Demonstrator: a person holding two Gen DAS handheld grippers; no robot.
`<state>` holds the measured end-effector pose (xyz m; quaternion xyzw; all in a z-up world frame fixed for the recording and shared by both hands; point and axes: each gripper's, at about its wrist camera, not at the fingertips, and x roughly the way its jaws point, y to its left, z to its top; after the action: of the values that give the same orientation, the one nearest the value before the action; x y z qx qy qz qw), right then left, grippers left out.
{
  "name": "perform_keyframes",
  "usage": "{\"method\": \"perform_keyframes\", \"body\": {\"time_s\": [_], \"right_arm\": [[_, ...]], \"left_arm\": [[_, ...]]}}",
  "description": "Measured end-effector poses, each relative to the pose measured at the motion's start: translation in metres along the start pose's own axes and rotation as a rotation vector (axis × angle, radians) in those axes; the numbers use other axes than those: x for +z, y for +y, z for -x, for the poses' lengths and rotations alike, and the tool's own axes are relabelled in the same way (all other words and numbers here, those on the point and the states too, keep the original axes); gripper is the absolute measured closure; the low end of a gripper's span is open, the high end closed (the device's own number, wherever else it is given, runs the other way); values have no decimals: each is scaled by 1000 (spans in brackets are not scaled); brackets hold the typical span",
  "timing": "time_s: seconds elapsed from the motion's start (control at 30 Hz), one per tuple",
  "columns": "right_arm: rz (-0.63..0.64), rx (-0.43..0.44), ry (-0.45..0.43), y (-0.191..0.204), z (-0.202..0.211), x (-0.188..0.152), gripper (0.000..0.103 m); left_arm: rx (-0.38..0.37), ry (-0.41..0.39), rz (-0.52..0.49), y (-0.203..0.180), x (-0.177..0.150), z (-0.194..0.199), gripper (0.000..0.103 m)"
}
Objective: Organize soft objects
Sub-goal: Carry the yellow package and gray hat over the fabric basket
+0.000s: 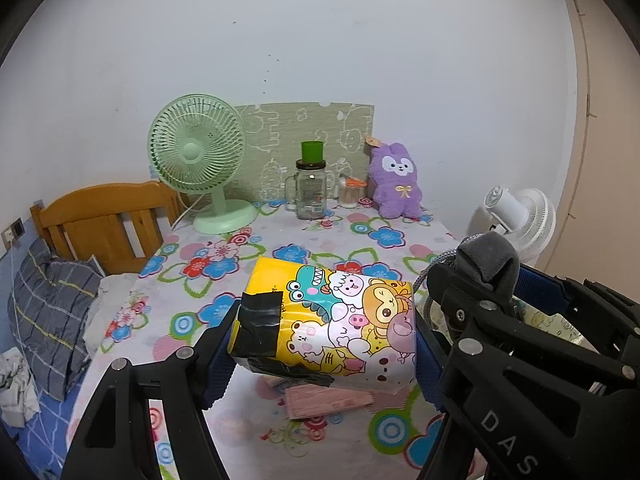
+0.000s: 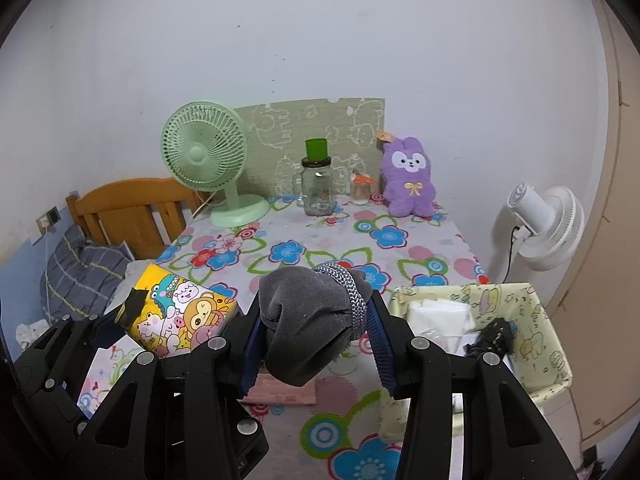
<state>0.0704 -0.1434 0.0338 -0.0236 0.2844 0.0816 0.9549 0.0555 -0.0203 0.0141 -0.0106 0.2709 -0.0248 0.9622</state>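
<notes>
Left gripper (image 1: pixel 324 344) clamped on cartoon tissue pack (image 1: pixel 332 320), held above table (image 1: pixel 280 248). Right gripper (image 2: pixel 312 340) gripping grey sock bundle (image 2: pixel 308 320).

Far ahead of the jaws, a green fan (image 1: pixel 198 160) stands at the desk's (image 1: pixel 280 248) back left. To its right, straight ahead, is a glass jar (image 1: pixel 311 190) with a green cup (image 1: pixel 312 153) on top. A white fan (image 2: pixel 548 228) stands off to the right.
</notes>
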Motion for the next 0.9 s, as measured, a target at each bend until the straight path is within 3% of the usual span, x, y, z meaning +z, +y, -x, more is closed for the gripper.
{"method": "perform_keyframes", "body": {"time_s": [0.9], "right_arm": [[-60, -71, 1, -86, -10, -1, 53]], "left_arm": [[-82, 16, -75, -84, 10, -28, 27]]}}
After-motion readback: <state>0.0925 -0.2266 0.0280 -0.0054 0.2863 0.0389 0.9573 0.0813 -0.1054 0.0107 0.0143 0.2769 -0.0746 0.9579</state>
